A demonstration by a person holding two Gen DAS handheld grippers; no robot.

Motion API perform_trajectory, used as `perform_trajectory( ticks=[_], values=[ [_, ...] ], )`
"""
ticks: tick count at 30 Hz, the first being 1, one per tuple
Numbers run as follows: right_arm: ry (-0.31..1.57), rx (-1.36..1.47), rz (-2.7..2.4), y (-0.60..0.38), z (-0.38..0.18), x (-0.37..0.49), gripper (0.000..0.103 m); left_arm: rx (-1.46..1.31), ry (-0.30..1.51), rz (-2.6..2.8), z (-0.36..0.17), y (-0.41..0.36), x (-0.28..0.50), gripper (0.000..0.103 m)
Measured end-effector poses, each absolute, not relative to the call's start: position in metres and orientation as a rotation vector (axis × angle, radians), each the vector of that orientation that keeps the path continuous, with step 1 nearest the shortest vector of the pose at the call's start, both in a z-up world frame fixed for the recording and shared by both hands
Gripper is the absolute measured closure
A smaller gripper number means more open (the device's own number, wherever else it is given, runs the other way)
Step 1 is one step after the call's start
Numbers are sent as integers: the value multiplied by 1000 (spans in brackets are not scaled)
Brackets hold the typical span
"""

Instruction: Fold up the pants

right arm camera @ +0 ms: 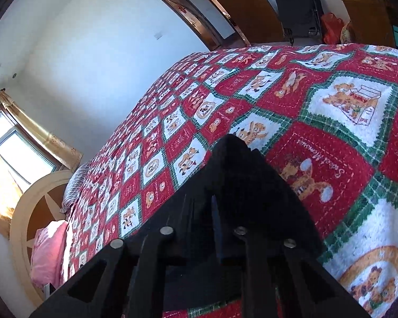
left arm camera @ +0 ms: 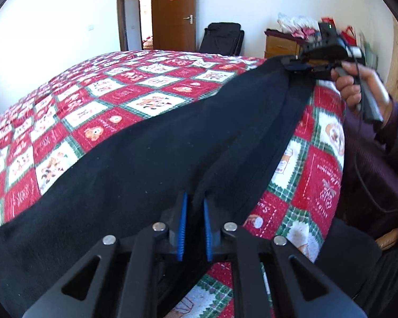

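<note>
Black pants (left arm camera: 151,159) lie stretched lengthwise along the near edge of a bed with a red, white and green quilt (left arm camera: 106,100). My left gripper (left arm camera: 195,201) is shut on a fold of the pants at the near end, its blue pads (left arm camera: 182,225) pinching the cloth. My right gripper (left arm camera: 295,65) shows at the far end in the left wrist view, held by a hand and shut on the other end of the pants. In the right wrist view the right gripper (right arm camera: 201,201) grips a raised peak of the black pants (right arm camera: 238,175) above the quilt (right arm camera: 331,122).
The bed edge runs along the right, where the person (left arm camera: 379,164) stands. A black chair (left arm camera: 223,38), a brown door (left arm camera: 172,13) and a wooden dresser (left arm camera: 281,43) stand beyond the bed. A pink pillow (right arm camera: 49,251) and the headboard (right arm camera: 26,212) are at the far end.
</note>
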State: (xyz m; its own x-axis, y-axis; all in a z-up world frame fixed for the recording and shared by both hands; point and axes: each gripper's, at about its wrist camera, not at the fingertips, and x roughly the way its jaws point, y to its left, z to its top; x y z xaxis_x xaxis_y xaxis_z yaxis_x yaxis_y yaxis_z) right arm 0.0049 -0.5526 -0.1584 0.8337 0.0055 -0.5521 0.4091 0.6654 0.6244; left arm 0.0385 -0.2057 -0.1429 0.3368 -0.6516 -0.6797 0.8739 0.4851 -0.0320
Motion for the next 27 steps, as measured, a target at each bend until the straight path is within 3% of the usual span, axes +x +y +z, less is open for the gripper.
perform_trajectory(
  ticks=[7,8,11,20,22,23,27],
  values=[
    [555,842,-267,-561,-153,-12,95,340,687,-1023,-141,-204,42,93],
    [553,839,-295,-564,-151,-19,92,335,688,-1021,-142,-204,43,93],
    [533,852,-338,-575,-152,-33,67,313,703,-1023,-145,-203,47,93],
    [565,752,-350,-578,-152,-16,67,308,706,-1021,-148,-202,49,93],
    [572,718,-329,-574,-151,-14,69,299,708,-1022,-147,-202,51,93],
    [571,696,-320,-572,-149,-13,91,293,707,-1021,-146,-201,52,93],
    [517,665,-274,-566,-129,-21,95,274,669,-1025,-133,-193,53,97]
  ],
)
